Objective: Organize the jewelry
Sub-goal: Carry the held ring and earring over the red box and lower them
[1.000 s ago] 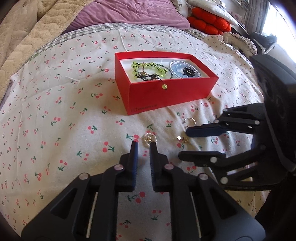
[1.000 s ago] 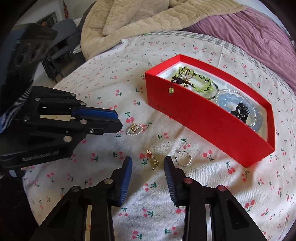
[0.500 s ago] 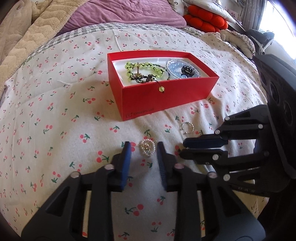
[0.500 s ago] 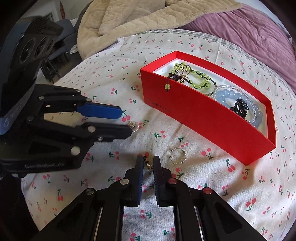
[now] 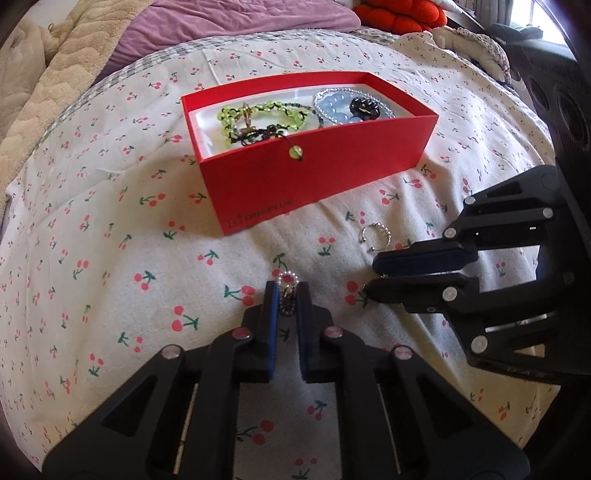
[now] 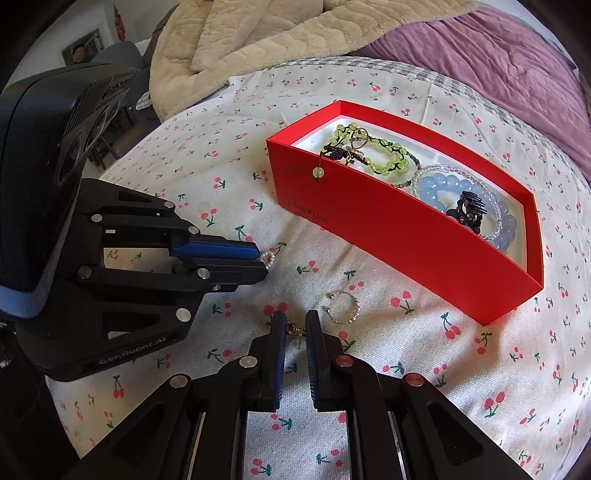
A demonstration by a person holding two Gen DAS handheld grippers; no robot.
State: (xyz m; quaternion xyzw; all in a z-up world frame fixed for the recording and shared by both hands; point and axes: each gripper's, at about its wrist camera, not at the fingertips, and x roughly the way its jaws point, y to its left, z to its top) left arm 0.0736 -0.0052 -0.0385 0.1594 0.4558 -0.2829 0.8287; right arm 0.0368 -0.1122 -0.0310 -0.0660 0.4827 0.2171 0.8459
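My left gripper (image 5: 287, 286) is closing on a small pearl earring (image 5: 287, 280), which stands on edge, pinched between its pads just above the cherry-print sheet. In the right wrist view that earring (image 6: 269, 257) pokes out at the left gripper's tips. My right gripper (image 6: 295, 317) is shut on a little gold earring (image 6: 295, 329) low over the sheet. A beaded silver ring (image 6: 343, 306) lies loose just right of it. Behind stands the red box (image 6: 406, 236), open, holding green beads, a blue bead bracelet and a black piece.
The bed's cherry-print sheet (image 5: 110, 258) spreads all around. A beige blanket (image 6: 277, 33) and a purple quilt (image 6: 498, 62) are bunched behind the box. A red cushion (image 5: 399, 14) lies at the far back. The two grippers sit close side by side.
The left gripper moved forward and down over the pearl earring and closed on it, tipping it on edge. The right gripper shut on the gold earring and has kept still since.
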